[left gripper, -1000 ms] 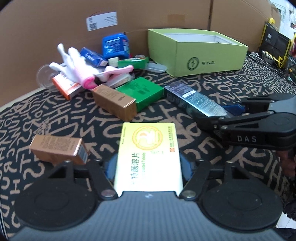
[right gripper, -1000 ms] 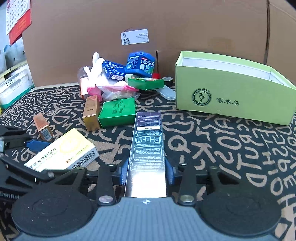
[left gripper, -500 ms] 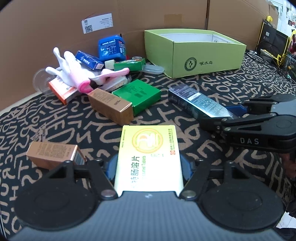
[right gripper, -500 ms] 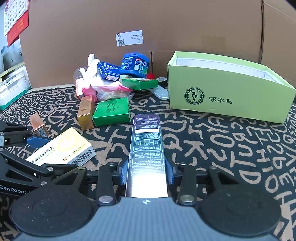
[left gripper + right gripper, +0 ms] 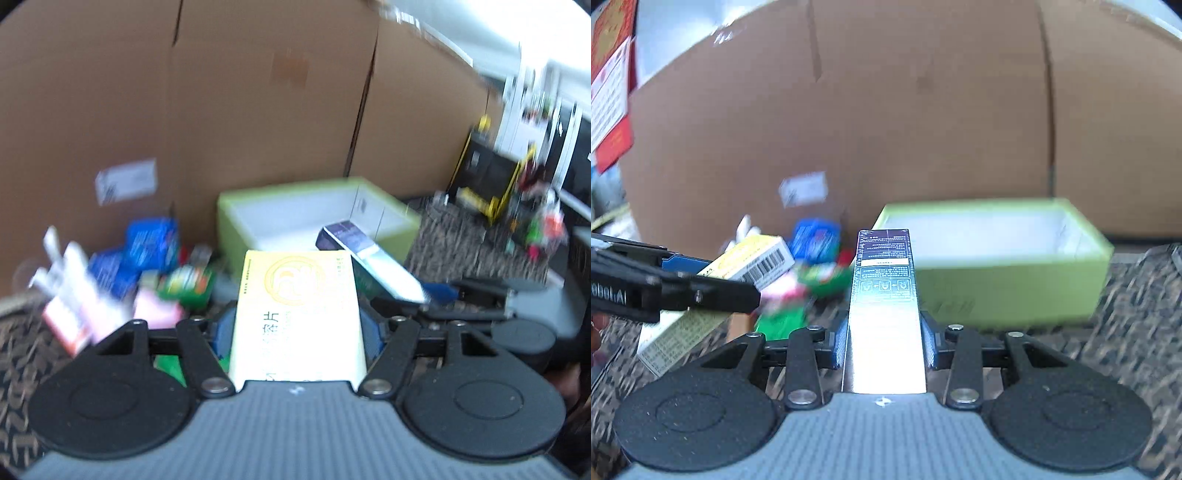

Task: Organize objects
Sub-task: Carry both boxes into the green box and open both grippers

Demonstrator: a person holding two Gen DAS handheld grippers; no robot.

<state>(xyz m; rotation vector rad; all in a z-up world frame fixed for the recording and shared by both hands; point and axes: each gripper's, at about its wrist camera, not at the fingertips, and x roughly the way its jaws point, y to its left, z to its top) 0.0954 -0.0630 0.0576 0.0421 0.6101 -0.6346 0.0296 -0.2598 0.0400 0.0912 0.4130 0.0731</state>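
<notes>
My left gripper [image 5: 297, 328] is shut on a yellow tablet box [image 5: 299, 310] and holds it in the air, pointing at the open green box [image 5: 314, 218]. My right gripper [image 5: 884, 341] is shut on a long dark box [image 5: 884, 295], also lifted, with the green box [image 5: 1015, 266] just beyond it. Each gripper shows in the other's view: the right one with the dark box [image 5: 369, 266] to my right, the left one with the yellow box [image 5: 746, 266] to my left. The green box looks empty inside.
A blurred pile of small boxes lies left of the green box: blue boxes [image 5: 147, 243], a green box [image 5: 188, 284], a pink and white item [image 5: 74, 291]. A cardboard wall [image 5: 258, 92] stands behind. The patterned cloth [image 5: 1137, 295] covers the table.
Both grippers have lifted their boxes off the cloth and moved forward toward the green box. The views now tilt up and are blurred by motion.
</notes>
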